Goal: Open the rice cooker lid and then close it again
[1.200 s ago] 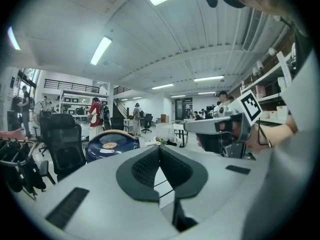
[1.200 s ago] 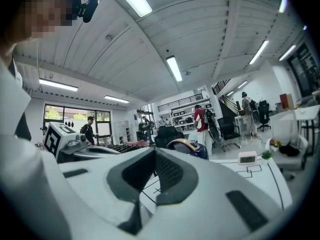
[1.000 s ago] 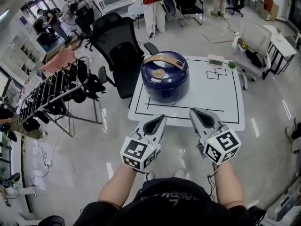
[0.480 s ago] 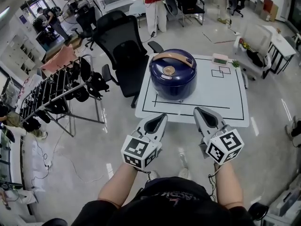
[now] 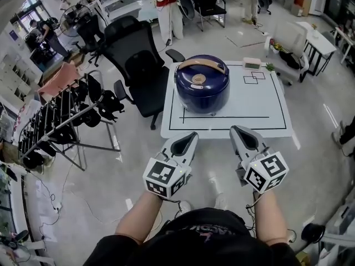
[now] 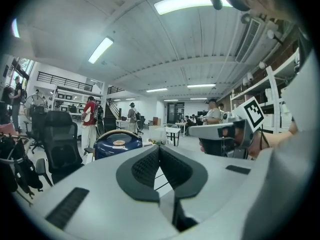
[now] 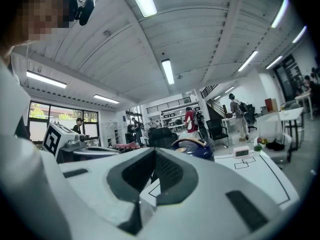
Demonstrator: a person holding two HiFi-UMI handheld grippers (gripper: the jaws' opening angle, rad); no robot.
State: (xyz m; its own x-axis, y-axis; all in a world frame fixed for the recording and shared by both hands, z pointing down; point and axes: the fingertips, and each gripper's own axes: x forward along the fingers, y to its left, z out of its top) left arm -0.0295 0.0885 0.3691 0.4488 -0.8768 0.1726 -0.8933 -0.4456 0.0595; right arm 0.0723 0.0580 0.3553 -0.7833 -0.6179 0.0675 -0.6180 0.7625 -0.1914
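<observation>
Rice cooker [image 5: 202,83] stands closed on the table [image 5: 260,105], contents hidden. Your left gripper [image 5: 190,136] and right gripper [image 5: 237,131] hover before it, jaws closed, empty.

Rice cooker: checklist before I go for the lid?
1. rice cooker upright on table: ok.
2. lid shut: ok.
3. left tool shut, empty: ok.
4. right tool shut, empty: ok.
5. both tools within reach of the lid: not ok, they are short of the table's near edge.
6. lid latch located: cannot tell.
</observation>
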